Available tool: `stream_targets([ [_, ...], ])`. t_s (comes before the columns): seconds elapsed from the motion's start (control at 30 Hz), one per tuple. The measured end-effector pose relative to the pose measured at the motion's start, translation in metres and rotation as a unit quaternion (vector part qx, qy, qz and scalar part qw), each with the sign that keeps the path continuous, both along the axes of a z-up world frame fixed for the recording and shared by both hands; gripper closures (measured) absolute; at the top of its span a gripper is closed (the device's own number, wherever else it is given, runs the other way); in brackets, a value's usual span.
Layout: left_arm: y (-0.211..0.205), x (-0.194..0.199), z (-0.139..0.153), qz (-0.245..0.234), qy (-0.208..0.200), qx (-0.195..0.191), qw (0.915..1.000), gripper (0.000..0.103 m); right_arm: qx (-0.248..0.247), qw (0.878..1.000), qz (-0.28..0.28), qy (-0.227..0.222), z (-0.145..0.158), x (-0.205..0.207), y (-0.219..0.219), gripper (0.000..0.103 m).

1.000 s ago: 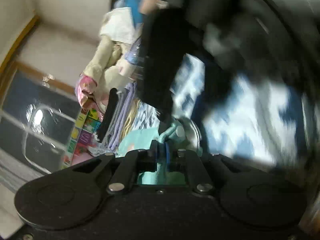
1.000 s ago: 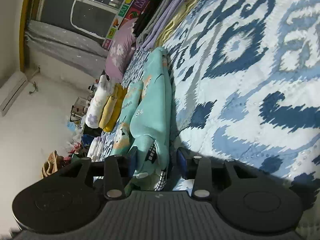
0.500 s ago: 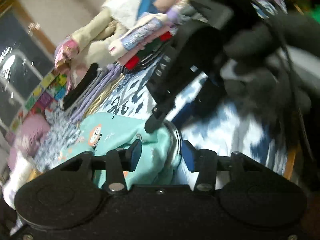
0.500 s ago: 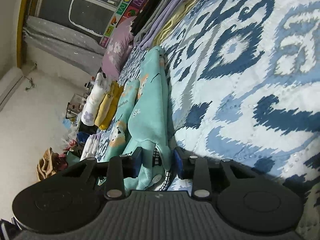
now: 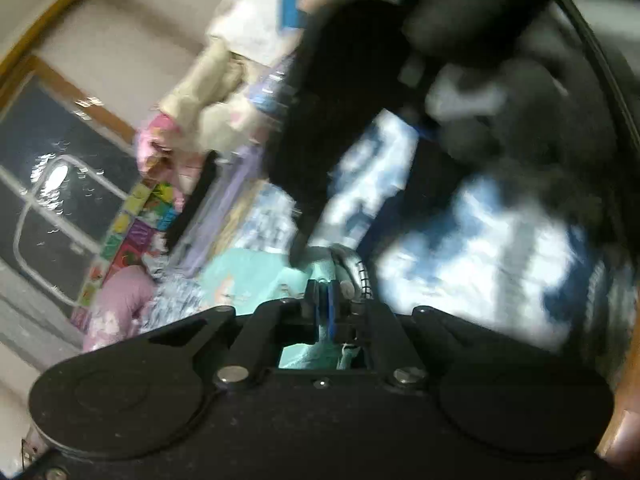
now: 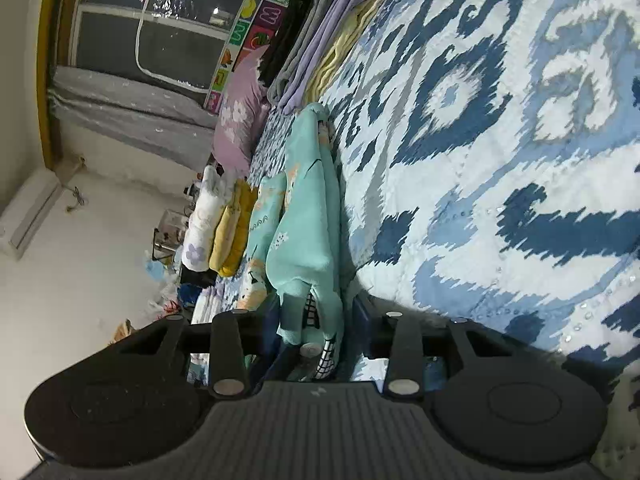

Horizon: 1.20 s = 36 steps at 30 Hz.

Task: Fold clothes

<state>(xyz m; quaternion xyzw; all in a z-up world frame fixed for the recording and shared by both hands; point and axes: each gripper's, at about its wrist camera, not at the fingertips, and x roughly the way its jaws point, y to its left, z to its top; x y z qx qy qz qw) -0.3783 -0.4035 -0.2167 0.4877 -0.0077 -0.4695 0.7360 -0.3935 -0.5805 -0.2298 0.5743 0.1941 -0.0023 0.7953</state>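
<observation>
Left gripper (image 5: 325, 300): matte black body, blue finger pads, silver screws. Right gripper (image 6: 316, 320): black, ribbed grey top.

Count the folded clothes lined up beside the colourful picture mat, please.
4, side by side: black fold nearest the mat, then grey fold, lilac fold, and pale yellow fold beside the blue bedspread. More may hide underneath.

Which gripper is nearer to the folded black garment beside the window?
Left. The left gripper, shut on the teal garment, is nearer the black garment; the right gripper, open around teal fabric, sits farther down the bed.
</observation>
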Motion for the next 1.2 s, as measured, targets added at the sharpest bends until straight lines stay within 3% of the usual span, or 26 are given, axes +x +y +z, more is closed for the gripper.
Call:
stream_targets([
  [0.13, 0.003, 0.02, 0.014, 0.007, 0.12, -0.008, 0.9927, 0.096, -0.009, 1.0, 0.001, 0.005, 0.001, 0.001, 0.001, 0.062],
  [0.2, 0.011, 0.033, 0.031, 0.007, 0.173, -0.021, 0.9846, 0.071, -0.013, 1.0, 0.003, 0.005, 0.002, 0.002, 0.001, 0.062],
  [0.23, 0.015, 0.038, 0.038, 0.01, 0.183, -0.028, 0.9826, 0.068, -0.014, 1.0, 0.003, 0.005, 0.002, 0.002, 0.001, 0.062],
  [0.33, 0.022, 0.045, 0.049, 0.038, 0.19, -0.05, 0.9797, 0.067, -0.015, 1.0, 0.003, 0.006, 0.002, 0.001, 0.0, 0.063],
  [0.47, 0.012, 0.037, 0.039, 0.041, 0.179, -0.037, 0.9823, 0.067, -0.018, 1.0, 0.003, 0.008, 0.003, 0.002, 0.002, 0.062],
  [0.53, 0.007, 0.033, 0.032, 0.04, 0.177, -0.031, 0.9829, 0.073, -0.018, 1.0, 0.004, 0.008, 0.002, 0.003, 0.003, 0.062],
  [0.63, 0.0, 0.028, 0.024, 0.045, 0.17, -0.029, 0.9841, 0.095, -0.019, 1.0, 0.007, 0.009, 0.002, 0.004, 0.004, 0.062],
  [0.7, 0.0, 0.027, 0.025, 0.055, 0.166, -0.041, 0.9837, 0.097, -0.019, 1.0, 0.009, 0.009, 0.002, 0.004, 0.004, 0.063],
  [0.77, 0.004, 0.019, 0.024, 0.052, 0.128, -0.054, 0.9889, 0.097, -0.014, 1.0, 0.01, 0.007, 0.001, 0.002, 0.002, 0.063],
  [0.83, 0.003, 0.013, 0.014, 0.033, 0.095, -0.036, 0.9943, 0.098, -0.013, 1.0, 0.011, 0.006, 0.001, 0.002, 0.002, 0.063],
  [0.87, 0.001, 0.013, 0.007, 0.026, 0.097, -0.017, 0.9948, 0.098, -0.014, 1.0, 0.012, 0.006, 0.001, 0.002, 0.002, 0.063],
  [0.93, 0.002, 0.021, 0.008, 0.03, 0.133, -0.019, 0.9906, 0.098, -0.021, 1.0, 0.013, 0.01, 0.002, 0.002, 0.003, 0.063],
  [0.97, 0.004, 0.027, 0.013, 0.034, 0.161, -0.025, 0.986, 0.097, -0.026, 1.0, 0.012, 0.012, 0.003, 0.001, 0.004, 0.063],
  [1.07, 0.022, 0.045, 0.04, 0.027, 0.231, -0.042, 0.9717, 0.064, -0.046, 0.999, 0.015, 0.015, 0.007, 0.0, 0.006, 0.063],
  [1.1, 0.03, 0.049, 0.048, 0.025, 0.242, -0.045, 0.9689, 0.065, -0.055, 0.998, 0.017, 0.018, 0.008, 0.001, 0.007, 0.063],
  [1.2, 0.054, 0.054, 0.055, 0.027, 0.234, -0.038, 0.9711, 0.065, -0.079, 0.996, 0.027, 0.022, 0.013, 0.0, 0.012, 0.062],
])
